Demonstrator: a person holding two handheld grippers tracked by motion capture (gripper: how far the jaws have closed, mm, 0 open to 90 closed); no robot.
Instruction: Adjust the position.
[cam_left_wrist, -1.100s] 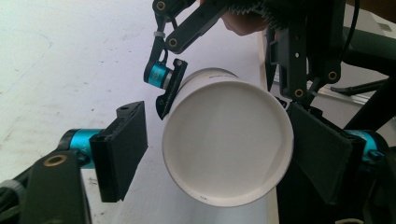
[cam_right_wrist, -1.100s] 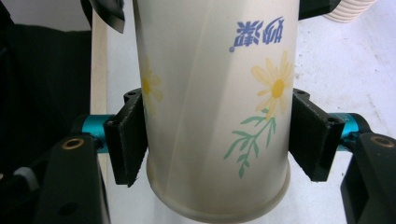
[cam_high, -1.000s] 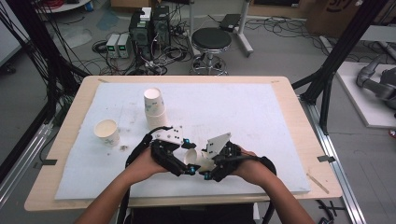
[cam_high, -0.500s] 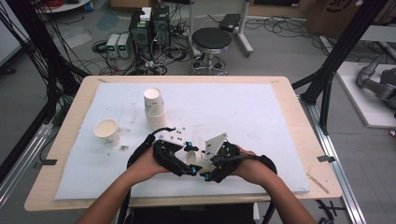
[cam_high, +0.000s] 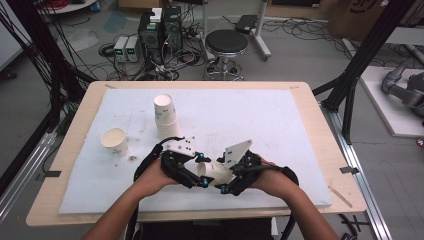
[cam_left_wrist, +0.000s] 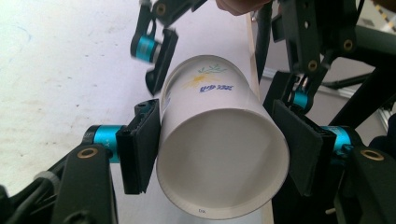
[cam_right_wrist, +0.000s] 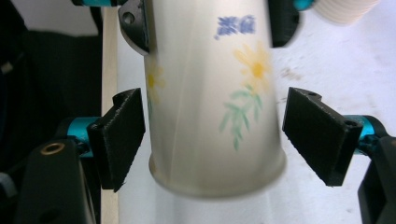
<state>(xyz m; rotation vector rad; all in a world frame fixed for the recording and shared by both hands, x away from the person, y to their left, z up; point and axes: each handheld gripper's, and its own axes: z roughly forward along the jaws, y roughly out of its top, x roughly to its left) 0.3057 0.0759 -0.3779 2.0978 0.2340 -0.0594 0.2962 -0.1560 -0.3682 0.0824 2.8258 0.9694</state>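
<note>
You hold the cup (cam_high: 216, 174) on its side between your two grippers, close to the near edge of the surface (cam_high: 280, 120); open room lies ahead and to the right. The left gripper (cam_high: 201, 170) has just been closing and now pinches the cup's rim end. The right gripper (cam_high: 227, 181) stands spread around the cup, its left pad just beside the wall. Its view is blurred. A cup stack (cam_high: 165, 116) stands ahead-left.

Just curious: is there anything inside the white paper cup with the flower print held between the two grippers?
The white flower-printed paper cup looks empty: bare white wall inside its open mouth. Its bottom lies too deep to see.
</note>
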